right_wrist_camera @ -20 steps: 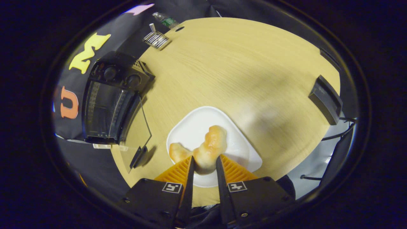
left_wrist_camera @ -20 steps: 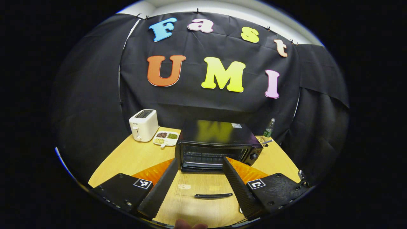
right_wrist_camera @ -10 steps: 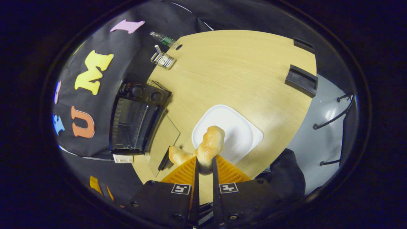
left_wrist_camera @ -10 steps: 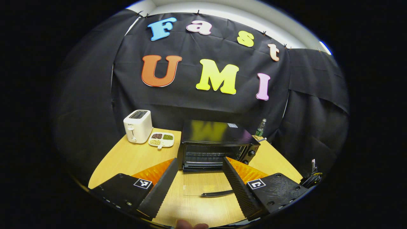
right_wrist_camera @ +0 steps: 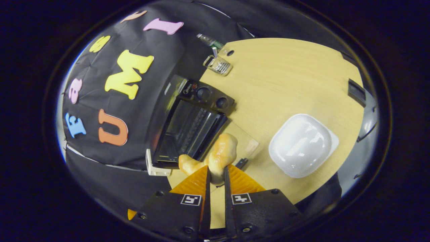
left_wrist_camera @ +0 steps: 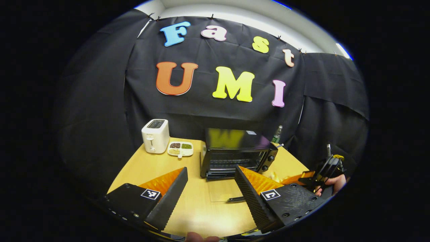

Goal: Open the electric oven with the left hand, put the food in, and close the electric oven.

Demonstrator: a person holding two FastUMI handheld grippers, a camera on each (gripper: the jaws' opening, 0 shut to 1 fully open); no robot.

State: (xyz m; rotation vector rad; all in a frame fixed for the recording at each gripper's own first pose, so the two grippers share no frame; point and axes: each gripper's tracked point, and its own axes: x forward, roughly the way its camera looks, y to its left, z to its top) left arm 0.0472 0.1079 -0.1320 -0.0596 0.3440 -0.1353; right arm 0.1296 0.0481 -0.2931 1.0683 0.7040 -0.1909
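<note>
The black electric oven stands at the back of the wooden table, its glass door folded flat towards me. My left gripper hovers open and empty in front of the door. Farther right in the left gripper view, the right gripper shows with a hand behind it. In the right gripper view, my right gripper is shut on a golden, twisted piece of bread. It holds the bread in the air above the open door, close to the oven's mouth.
A white plate lies bare on the table to the right of the oven door. A white toaster and a divided dish of beans stand left of the oven. A green bottle stands behind its right corner.
The right gripper lifted the bread off the white plate and carried it over to the oven's open door. The left gripper drew back from the oven and stayed open.
</note>
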